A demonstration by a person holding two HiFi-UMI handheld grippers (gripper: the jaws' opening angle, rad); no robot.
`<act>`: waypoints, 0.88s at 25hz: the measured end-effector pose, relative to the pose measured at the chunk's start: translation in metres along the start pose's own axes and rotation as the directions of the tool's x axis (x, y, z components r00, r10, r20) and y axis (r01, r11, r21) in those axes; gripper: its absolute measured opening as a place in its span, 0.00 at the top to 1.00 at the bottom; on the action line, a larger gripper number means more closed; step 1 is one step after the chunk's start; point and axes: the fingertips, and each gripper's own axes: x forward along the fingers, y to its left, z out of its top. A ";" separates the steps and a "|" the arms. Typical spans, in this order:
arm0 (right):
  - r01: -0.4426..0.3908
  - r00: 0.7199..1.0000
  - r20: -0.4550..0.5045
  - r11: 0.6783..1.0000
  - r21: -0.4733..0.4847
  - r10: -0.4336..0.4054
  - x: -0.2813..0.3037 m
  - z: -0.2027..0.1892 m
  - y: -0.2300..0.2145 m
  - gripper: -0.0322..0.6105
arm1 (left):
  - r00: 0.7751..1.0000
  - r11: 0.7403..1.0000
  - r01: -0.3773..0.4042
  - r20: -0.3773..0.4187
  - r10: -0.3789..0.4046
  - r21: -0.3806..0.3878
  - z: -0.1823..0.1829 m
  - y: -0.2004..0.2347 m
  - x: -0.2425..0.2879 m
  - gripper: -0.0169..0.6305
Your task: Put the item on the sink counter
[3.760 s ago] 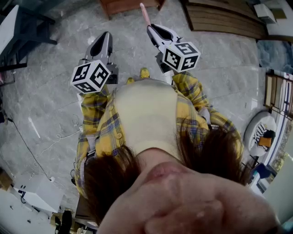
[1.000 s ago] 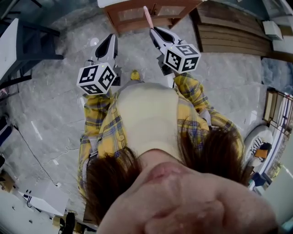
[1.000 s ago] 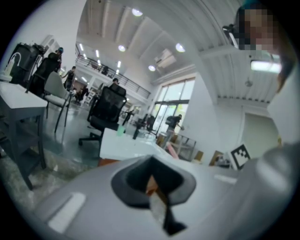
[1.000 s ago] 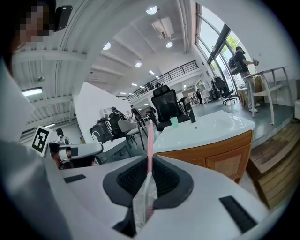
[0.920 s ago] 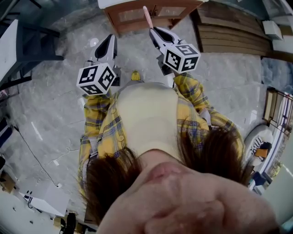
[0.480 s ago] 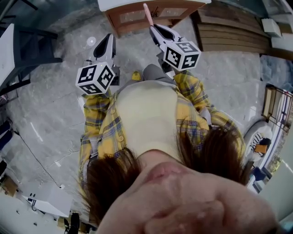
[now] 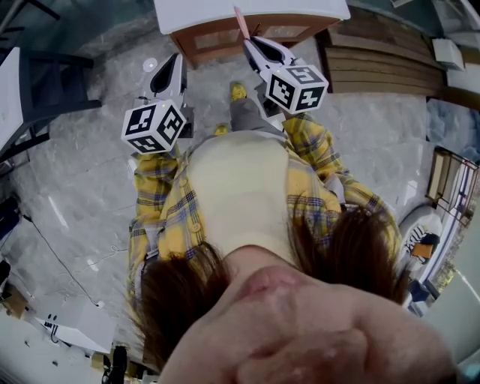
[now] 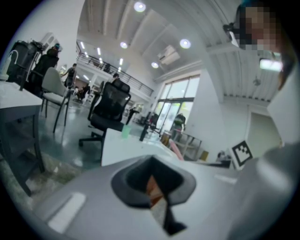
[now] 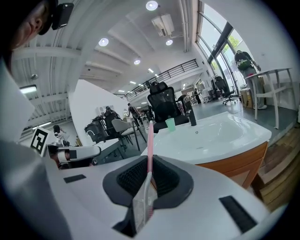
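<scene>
Overhead, the head view shows a person in a yellow plaid shirt holding both grippers out over a grey marbled floor. The right gripper (image 7: pixel 249 45) has its 2 jaws clenched on a pink toothbrush (image 7: pixel 240 21), whose thin handle sticks out past the tips toward the sink counter (image 7: pixel 300 9). That surface, white on top with a wooden cabinet (image 7: pixel 225 36) below, lies just beyond the jaws, and the toothbrush is in the air, not touching it.

In the right gripper view, the right gripper (image 9: pixel 140 202) pinches the toothbrush (image 9: pixel 150 147) near its lower end, where a clear wrapping covers it, and the pink handle stands nearly upright. Ahead and to the right is the sink counter (image 9: pixel 234 138) with its round basin. A green cup (image 9: pixel 170 123) and a dark tap (image 9: pixel 192 117) stand at its far edge, and a black office chair (image 9: pixel 161 105) is behind them.

The left gripper (image 7: pixel 175 60) is held beside the right one. In its own view the left gripper (image 8: pixel 159 204) has its jaws drawn together with nothing between them; only a narrow slit shows orange and grey beyond.
</scene>
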 end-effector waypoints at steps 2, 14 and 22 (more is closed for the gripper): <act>-0.012 1.000 -0.004 1.000 -0.001 0.012 0.009 0.008 -0.009 0.89 | 1.000 1.000 -0.006 0.004 0.006 0.004 0.007 -0.001 0.014 0.96; -0.097 0.995 -0.033 0.995 -0.015 0.097 0.059 0.054 -0.060 0.89 | 0.998 0.998 -0.064 0.021 0.064 0.013 0.040 0.001 0.092 0.96; -0.137 0.989 -0.062 0.990 -0.027 0.136 0.088 0.070 -0.087 0.89 | 0.995 0.995 -0.098 0.027 0.097 0.012 0.051 0.005 0.132 0.96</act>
